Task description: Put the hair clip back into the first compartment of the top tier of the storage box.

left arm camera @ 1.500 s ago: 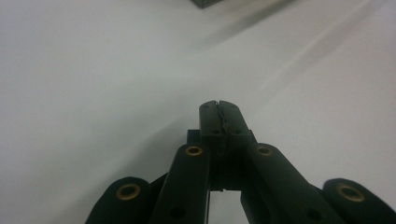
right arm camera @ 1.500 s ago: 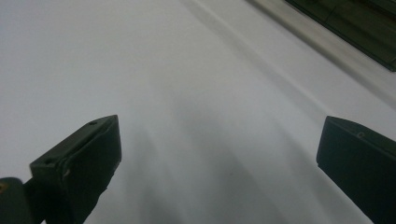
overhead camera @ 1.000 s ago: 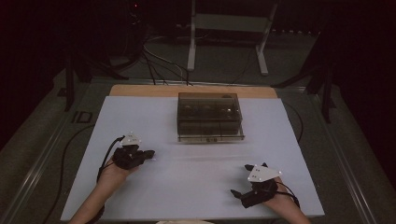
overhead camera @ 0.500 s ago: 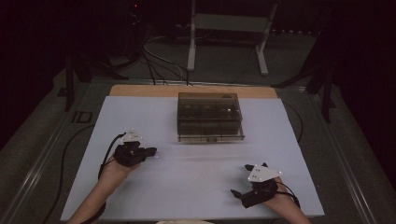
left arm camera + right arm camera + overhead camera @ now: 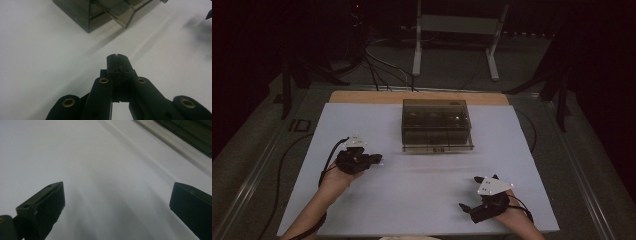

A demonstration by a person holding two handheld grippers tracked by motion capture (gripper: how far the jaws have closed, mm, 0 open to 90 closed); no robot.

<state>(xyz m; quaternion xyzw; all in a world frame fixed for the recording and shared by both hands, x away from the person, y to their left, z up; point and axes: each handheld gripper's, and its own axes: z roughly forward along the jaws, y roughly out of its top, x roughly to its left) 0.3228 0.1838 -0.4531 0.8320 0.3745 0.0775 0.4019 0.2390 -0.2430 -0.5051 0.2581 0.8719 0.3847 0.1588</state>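
Note:
A smoked transparent box point(image 5: 436, 125) with compartments stands at the back middle of the white tabletop point(image 5: 422, 195). My left gripper point(image 5: 379, 159) lies on the left part of the table, held by a hand and pointing right toward the box's front left corner. Its jaws are shut with nothing between them, as the left gripper view shows point(image 5: 117, 58), with the box's corner point(image 5: 100, 12) a short way ahead. My right gripper point(image 5: 470, 193) rests near the front right edge. Its jaws stand wide open over bare table point(image 5: 117, 195).
A wooden strip point(image 5: 362, 96) runs along the table's far edge behind the box. Cables point(image 5: 382, 65) and a metal stand point(image 5: 452, 30) sit on the dark floor beyond. A dark edge of the box point(image 5: 192, 132) crosses the top right of the right gripper view.
My left gripper has edged slightly forward and to the right, still shut. The right gripper has stayed where it was.

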